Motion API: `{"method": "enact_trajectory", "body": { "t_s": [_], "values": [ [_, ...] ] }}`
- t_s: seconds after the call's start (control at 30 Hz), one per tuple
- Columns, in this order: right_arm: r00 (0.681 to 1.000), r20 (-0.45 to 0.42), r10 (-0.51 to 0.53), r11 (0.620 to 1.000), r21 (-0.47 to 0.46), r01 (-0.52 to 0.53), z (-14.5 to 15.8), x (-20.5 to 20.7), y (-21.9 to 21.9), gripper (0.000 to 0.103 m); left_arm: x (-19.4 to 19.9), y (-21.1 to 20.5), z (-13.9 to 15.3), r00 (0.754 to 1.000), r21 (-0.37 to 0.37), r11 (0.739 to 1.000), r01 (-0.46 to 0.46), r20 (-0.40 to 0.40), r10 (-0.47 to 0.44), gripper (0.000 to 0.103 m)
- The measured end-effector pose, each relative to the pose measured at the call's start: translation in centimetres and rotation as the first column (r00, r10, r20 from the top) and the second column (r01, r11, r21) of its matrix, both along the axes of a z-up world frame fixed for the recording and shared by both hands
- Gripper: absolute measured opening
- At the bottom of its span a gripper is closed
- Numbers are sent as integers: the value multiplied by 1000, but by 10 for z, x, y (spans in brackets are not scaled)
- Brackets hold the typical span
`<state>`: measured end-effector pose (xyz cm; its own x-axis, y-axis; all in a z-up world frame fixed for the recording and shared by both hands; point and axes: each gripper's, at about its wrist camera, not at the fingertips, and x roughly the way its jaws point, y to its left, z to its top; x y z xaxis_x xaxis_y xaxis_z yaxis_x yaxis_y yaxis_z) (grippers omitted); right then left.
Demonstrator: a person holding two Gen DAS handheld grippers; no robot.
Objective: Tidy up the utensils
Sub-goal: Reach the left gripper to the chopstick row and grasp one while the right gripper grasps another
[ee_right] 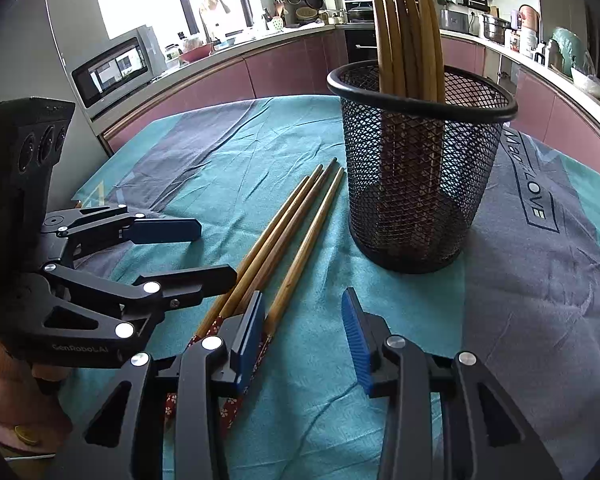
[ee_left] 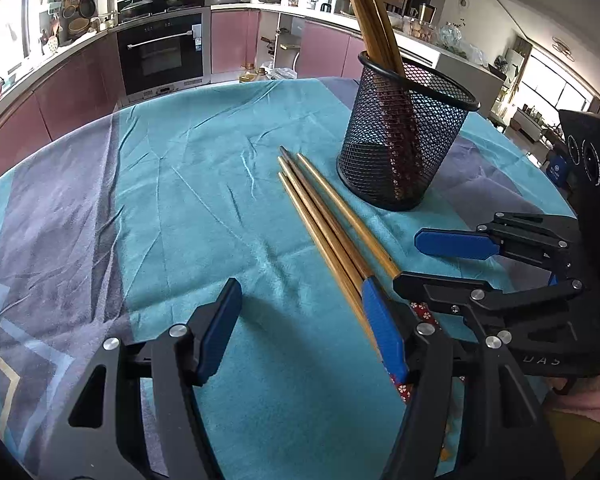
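Several wooden chopsticks (ee_left: 324,216) (ee_right: 284,236) with red patterned ends lie side by side on the teal and grey cloth. Behind them stands a black mesh holder (ee_left: 404,136) (ee_right: 420,184) with more chopsticks (ee_left: 376,16) (ee_right: 408,32) upright inside. My left gripper (ee_left: 300,328) (ee_right: 212,252) is open over bare cloth, its right finger resting above the lying chopsticks. My right gripper (ee_right: 304,336) (ee_left: 424,264) is open at their patterned ends. The rightmost chopstick runs just inside its left pad (ee_right: 252,336); the others pass under or outside that finger.
The tablecloth (ee_left: 160,200) (ee_right: 540,280) is wrinkled, with a printed grey panel to the right of the holder. Beyond the table edge run pink kitchen cabinets, an oven (ee_left: 160,56) and a microwave (ee_right: 112,68). A person's hand (ee_right: 8,396) holds the left gripper.
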<state>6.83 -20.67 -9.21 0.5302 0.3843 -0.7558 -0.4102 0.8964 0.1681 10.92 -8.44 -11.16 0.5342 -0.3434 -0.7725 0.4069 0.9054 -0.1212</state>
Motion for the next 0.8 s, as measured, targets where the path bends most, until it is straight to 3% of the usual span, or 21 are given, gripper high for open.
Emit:
{"method": "enact_trajectory", "body": {
  "t_s": [0.17,0.43,0.8],
  "values": [
    [1000,0,0,1000,-1,0,0,1,1,37,1,-3,-2,1000,25,1000,-3,3,3,62],
    [1000,-1,1,1000,-10,-1,0,3,2,37,3,-2,-2,999,56,998,-32,4,31,48],
    [1000,-6,2,1000,-18,-2,1,19,13,29,14,-1,-3,999,33,999,-38,-21,39,31]
  ]
}}
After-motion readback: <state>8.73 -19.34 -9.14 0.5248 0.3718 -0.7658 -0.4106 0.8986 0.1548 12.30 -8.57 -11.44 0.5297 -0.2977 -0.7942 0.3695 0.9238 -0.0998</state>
